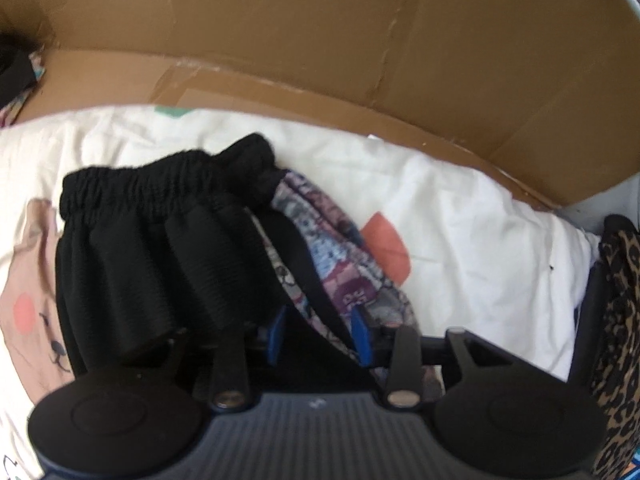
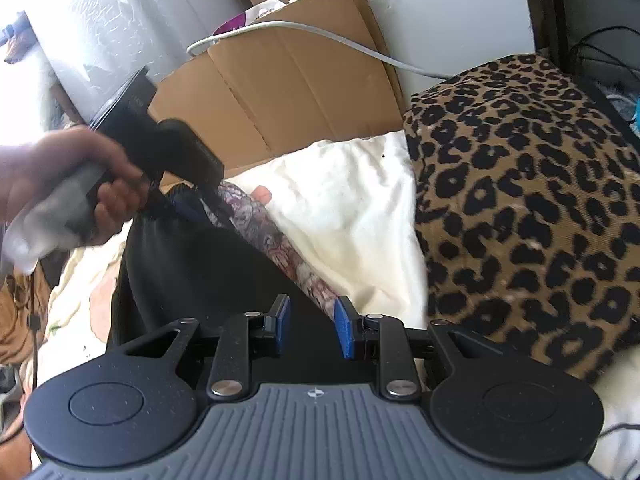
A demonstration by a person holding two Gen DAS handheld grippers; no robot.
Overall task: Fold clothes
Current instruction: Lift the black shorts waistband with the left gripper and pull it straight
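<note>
We list a black garment [image 1: 160, 240] with a gathered elastic waistband, lying on a white printed sheet [image 1: 460, 220]; a patterned purple-grey lining [image 1: 340, 264] shows at its right edge. Our left gripper [image 1: 320, 332] has its blue pads [image 1: 362, 332] set apart, the garment's edge running between them; the fabric hides the contact, so we cannot tell whether it is gripped. From the right wrist view, our right gripper [image 2: 311, 326] has its blue-tipped fingers [image 2: 344, 332] apart with the black cloth and the lining's edge lying between them, and we see no pinch on either. A hand [image 2: 80, 184] holds the left gripper's handle at the garment's far end. Brown cardboard [image 1: 320, 40] stands behind the sheet. A leopard-print cloth [image 2: 520, 200] lies just beside the sheet, to our right.
</note>
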